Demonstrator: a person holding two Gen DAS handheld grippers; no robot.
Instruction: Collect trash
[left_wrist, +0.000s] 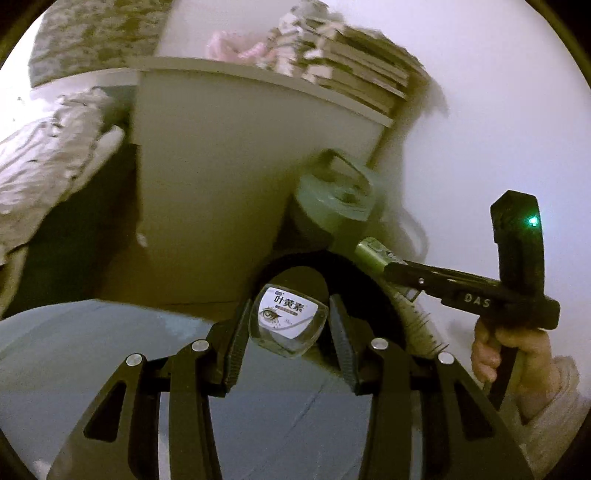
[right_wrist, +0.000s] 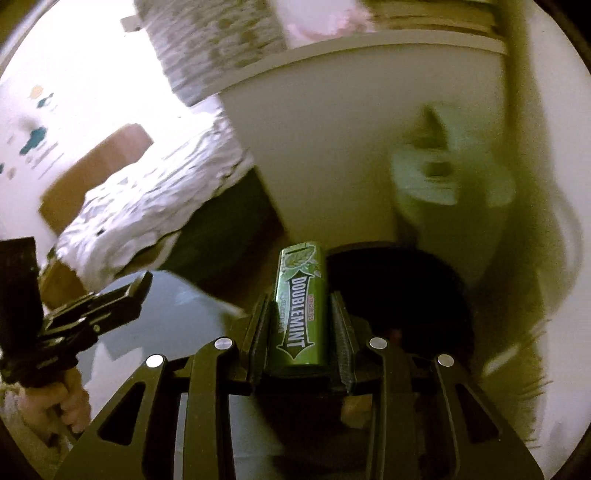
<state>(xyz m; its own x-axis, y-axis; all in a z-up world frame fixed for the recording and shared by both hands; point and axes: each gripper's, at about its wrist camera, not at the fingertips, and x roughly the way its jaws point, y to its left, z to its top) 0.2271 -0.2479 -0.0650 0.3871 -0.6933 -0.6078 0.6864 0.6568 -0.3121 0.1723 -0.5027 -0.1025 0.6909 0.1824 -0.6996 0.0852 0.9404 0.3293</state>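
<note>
Your L gripper (left_wrist: 290, 325) clamps a clear lutein bottle (left_wrist: 288, 323), R gripper (right_wrist: 301, 328) clamps a gum pack (right_wrist: 300, 306); green bin (right_wrist: 424, 177) blurred.

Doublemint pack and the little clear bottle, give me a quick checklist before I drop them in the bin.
1. Doublemint pack held between the right gripper fingers: ok.
2. Clear bottle between the left gripper fingers: ok on the left side; contact on the right cannot tell.
3. Black bin opening ahead of both grippers: ok.
4. Pack over the opening: cannot tell, it looks short of the rim.
5. Grippers apart from each other: ok.
</note>
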